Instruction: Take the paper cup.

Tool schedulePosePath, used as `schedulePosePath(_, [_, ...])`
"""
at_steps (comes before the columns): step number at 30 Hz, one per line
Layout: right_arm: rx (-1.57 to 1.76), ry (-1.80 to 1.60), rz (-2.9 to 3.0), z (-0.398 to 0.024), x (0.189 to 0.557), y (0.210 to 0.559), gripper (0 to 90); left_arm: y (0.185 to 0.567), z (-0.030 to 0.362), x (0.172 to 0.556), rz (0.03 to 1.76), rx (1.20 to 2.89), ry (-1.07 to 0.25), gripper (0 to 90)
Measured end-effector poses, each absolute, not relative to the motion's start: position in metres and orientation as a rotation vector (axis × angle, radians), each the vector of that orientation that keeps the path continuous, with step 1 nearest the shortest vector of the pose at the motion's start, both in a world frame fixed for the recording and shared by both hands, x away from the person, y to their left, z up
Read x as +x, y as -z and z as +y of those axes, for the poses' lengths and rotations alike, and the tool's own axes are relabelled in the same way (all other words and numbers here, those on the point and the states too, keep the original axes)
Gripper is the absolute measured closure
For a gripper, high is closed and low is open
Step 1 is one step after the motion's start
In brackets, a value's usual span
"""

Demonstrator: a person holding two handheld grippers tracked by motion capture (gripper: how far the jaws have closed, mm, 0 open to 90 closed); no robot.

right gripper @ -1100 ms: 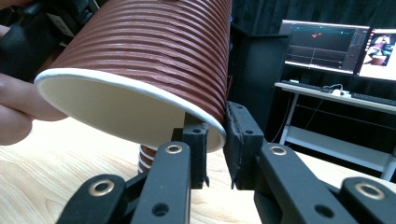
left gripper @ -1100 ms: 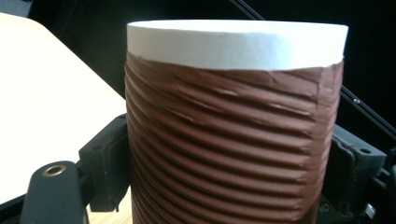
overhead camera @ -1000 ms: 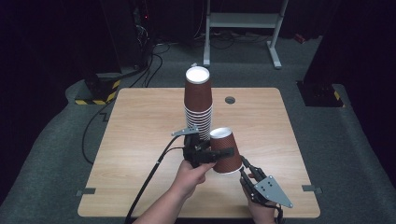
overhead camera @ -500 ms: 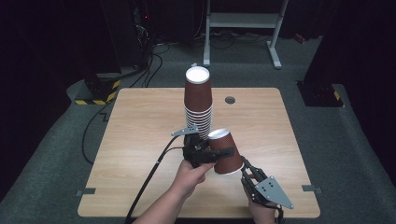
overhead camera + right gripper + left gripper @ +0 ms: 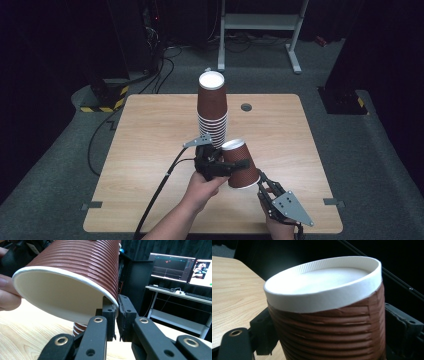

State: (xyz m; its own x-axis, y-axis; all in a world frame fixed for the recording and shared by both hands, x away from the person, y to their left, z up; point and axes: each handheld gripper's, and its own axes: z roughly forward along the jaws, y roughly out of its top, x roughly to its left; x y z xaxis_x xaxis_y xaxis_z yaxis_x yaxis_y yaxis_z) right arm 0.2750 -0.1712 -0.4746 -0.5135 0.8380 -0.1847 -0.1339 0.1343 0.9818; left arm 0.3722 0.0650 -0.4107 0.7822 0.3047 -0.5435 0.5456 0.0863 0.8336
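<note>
A brown ribbed paper cup (image 5: 241, 166) hangs tilted above the table (image 5: 150, 130), its white base up and to the left. My left gripper (image 5: 234, 164) straddles the cup's body. Its jaws have just been opening, and in the left gripper view the cup (image 5: 324, 315) sits between the jaws of the left gripper (image 5: 329, 342) with little room either side. My right gripper (image 5: 116, 312) is shut on the lower rim of the cup (image 5: 82, 265); from above, the right gripper (image 5: 261, 177) reaches it from the front right. A tall stack of upturned cups (image 5: 212, 107) stands just behind.
A dark round grommet (image 5: 246, 106) sits in the tabletop at the back right. Black cables (image 5: 100, 145) trail off the table's left side over the carpet. A white metal frame (image 5: 260, 30) stands behind the table. Monitors (image 5: 172, 266) glow in the right gripper view.
Both hands and the cup stay almost where they were. The right gripper's jaws have drawn in a little onto the cup's rim.
</note>
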Motion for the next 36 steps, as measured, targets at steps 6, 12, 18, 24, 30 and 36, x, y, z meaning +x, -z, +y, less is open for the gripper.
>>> schedulePosePath(6, [0.701, -1.510, 1.594, -0.1718, 0.2741, 0.4739, 85.0, 0.4086, 0.0653, 0.3717, 0.723, 1.516, 0.167, 12.2])
schedulePosePath(12, [0.709, -1.511, 1.592, -0.1728, 0.2742, 0.4737, 85.2, 0.4087, 0.0659, 0.3718, 0.732, 1.515, 0.150, 10.9])
schedulePosePath(18, [0.714, -1.504, 1.591, -0.1734, 0.2744, 0.4741, 85.2, 0.4090, 0.0686, 0.3718, 0.734, 1.509, 0.139, 10.8])
schedulePosePath(24, [0.714, -1.499, 1.602, -0.1724, 0.2735, 0.4753, 85.2, 0.4119, 0.0709, 0.3719, 0.736, 1.507, 0.140, 10.6])
schedulePosePath(30, [0.713, -1.497, 1.603, -0.1732, 0.2723, 0.4752, 85.2, 0.4133, 0.0725, 0.3722, 0.735, 1.512, 0.131, 9.6])
schedulePosePath(36, [0.713, -1.495, 1.611, -0.1726, 0.2714, 0.4760, 85.3, 0.4148, 0.0745, 0.3727, 0.738, 1.516, 0.123, 8.5])
